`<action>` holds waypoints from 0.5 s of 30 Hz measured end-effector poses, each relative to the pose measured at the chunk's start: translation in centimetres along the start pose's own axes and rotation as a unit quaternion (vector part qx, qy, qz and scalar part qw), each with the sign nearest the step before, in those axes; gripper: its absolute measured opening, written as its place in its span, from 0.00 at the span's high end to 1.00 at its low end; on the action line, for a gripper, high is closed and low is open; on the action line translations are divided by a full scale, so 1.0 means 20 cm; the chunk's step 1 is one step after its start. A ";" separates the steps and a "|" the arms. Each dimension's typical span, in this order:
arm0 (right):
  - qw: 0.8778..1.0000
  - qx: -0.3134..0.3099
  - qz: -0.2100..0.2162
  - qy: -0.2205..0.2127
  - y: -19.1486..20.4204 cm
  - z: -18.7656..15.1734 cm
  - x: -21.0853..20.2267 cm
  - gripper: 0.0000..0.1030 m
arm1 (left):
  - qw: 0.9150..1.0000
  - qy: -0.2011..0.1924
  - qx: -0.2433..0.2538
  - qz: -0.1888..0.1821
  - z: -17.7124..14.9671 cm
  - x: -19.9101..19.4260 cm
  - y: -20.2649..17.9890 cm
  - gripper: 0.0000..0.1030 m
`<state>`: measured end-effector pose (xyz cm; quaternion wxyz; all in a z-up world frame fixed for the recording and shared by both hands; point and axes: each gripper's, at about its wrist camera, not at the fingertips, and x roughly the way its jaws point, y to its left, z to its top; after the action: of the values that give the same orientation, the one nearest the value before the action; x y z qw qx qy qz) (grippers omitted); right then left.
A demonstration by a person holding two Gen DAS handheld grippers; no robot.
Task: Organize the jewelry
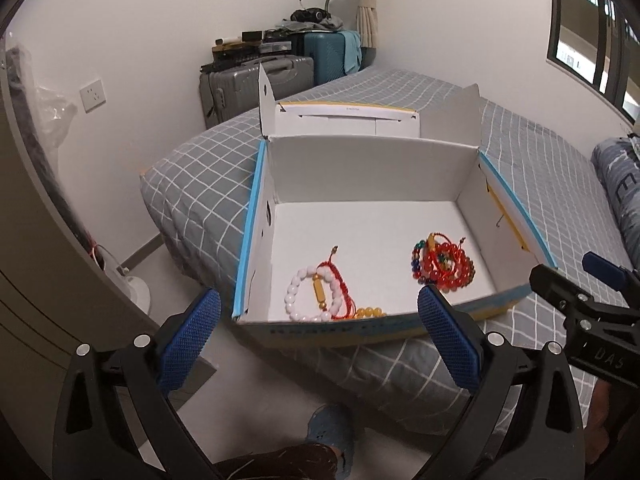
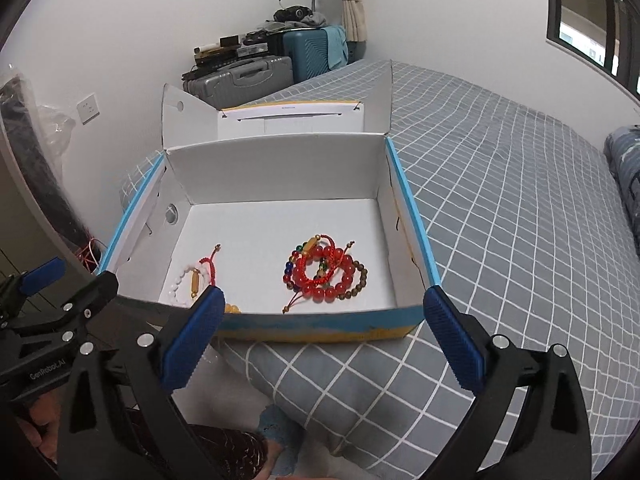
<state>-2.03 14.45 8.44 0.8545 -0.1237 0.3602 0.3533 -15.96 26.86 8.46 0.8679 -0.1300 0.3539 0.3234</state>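
I am holding both the left gripper (image 1: 318, 340) and right gripper (image 2: 323, 338) with jaws apart and empty, near the box (image 2: 320, 326). Inside are lying a white bracelet (image 1: 310, 294) at left and a red bracelet pile (image 2: 325, 274) at right; its tangled cords are risking lifting several bracelets together.

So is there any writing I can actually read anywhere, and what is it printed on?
"GenRobot.AI": black body of the left gripper, in the right wrist view.
"DAS": black body of the right gripper, in the left wrist view; the rest is cut off.
Dark lettering on the blue-and-yellow front wall of the open white cardboard box: too blurred.
Small print on the box lid: too small.
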 end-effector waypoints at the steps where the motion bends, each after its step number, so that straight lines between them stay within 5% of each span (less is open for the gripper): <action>1: 1.000 0.000 -0.002 0.000 0.00 -0.01 0.00 0.07 | 1.000 0.002 0.000 0.000 -0.01 0.00 0.01 0.06; 15: 1.000 0.001 -0.012 0.000 -0.04 -0.04 0.03 0.07 | 1.000 0.008 -0.005 -0.006 -0.02 0.04 0.01 0.06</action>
<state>-1.63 13.80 7.32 0.8586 -0.1276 0.3592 0.3428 -15.75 27.19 7.62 0.8666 -0.1390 0.3582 0.3186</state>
